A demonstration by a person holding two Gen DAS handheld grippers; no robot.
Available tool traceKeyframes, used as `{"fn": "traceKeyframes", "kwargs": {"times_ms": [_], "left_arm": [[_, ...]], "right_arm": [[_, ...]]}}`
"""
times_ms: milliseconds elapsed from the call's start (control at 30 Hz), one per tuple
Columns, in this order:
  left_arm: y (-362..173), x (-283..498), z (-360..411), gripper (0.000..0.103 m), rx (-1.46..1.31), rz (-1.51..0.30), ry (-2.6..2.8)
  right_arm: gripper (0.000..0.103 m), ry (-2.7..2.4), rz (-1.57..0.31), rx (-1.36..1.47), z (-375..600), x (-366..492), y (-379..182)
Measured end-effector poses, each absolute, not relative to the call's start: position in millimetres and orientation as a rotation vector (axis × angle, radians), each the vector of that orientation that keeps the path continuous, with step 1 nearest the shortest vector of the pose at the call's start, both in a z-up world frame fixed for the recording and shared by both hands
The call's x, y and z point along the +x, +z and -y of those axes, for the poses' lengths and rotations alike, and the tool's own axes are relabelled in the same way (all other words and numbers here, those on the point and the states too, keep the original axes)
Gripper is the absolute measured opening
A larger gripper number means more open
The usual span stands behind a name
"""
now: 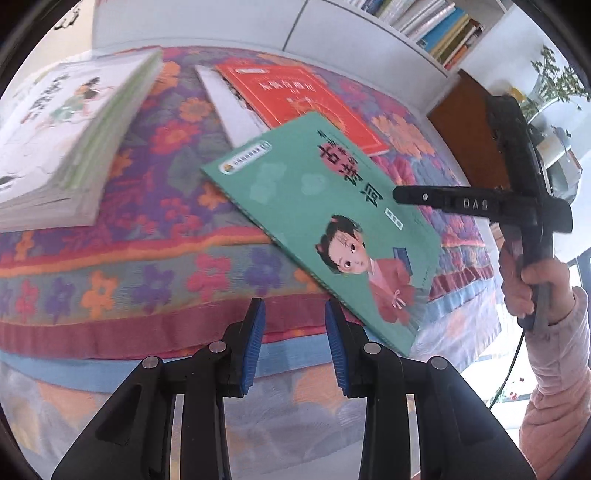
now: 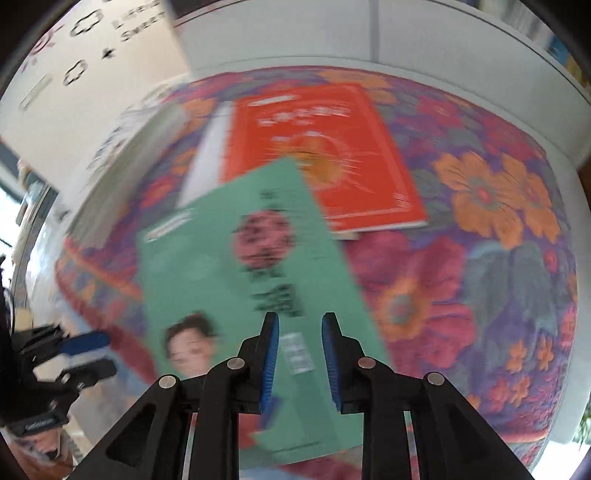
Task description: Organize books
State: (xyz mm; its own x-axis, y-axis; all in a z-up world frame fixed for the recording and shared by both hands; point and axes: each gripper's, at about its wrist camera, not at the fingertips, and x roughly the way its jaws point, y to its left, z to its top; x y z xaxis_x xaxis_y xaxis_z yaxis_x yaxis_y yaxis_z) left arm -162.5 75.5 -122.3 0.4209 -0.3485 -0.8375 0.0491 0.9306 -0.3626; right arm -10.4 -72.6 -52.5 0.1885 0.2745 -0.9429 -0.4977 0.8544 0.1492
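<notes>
A green book [image 1: 321, 221] with a cartoon child on its cover lies askew on the flowered tablecloth [image 1: 147, 258], its near corner hanging past the table's edge. It partly covers a red book [image 1: 299, 103] behind it. A thick white stack of books [image 1: 62, 125] sits at the left. My left gripper [image 1: 294, 314] hovers in front of the table edge, jaws a little apart and empty. My right gripper [image 2: 300, 321] hangs over the green book [image 2: 240, 295], jaws slightly apart, the cover showing flat beneath the gap. The red book [image 2: 317, 155] lies beyond. That view is blurred.
A white shelf with upright books [image 1: 436, 26] stands behind the table at the upper right. A brown wooden panel [image 1: 469, 129] and a potted plant [image 1: 554, 81] are at the right. A hand in a pink sleeve [image 1: 532, 284] holds the right gripper [image 1: 402, 195].
</notes>
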Motion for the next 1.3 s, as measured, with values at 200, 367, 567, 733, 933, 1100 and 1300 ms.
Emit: {"fn": "traceKeyframes", "kwargs": {"times_ms": [200, 367, 567, 733, 933, 1100, 1300], "left_arm": [[-127, -156, -61, 0.031, -0.302, -1.135, -0.273], [-129, -152, -55, 0.031, -0.289, -1.143, -0.280], [-132, -150, -54, 0.031, -0.287, -1.152, -0.277], [-133, -150, -54, 0.031, -0.290, -1.155, -0.274], [-134, -151, -54, 0.031, -0.293, -1.156, -0.272], [-134, -151, -55, 0.031, -0.298, -1.157, -0.275], [-134, -150, -56, 0.031, -0.306, -1.159, -0.276]], "right_arm": [[0.025, 0.504, -1.308, -0.143, 105, 8, -63], [0.029, 0.543, -1.364, -0.024, 122, 16, -68], [0.033, 0.554, -1.382, 0.000, 124, 14, -68], [0.037, 0.553, -1.399, 0.009, 118, 19, -72], [0.040, 0.552, -1.394, -0.001, 114, 18, -73], [0.041, 0.551, -1.394, -0.003, 111, 17, -74], [0.043, 0.549, -1.392, -0.007, 110, 17, -75]]}}
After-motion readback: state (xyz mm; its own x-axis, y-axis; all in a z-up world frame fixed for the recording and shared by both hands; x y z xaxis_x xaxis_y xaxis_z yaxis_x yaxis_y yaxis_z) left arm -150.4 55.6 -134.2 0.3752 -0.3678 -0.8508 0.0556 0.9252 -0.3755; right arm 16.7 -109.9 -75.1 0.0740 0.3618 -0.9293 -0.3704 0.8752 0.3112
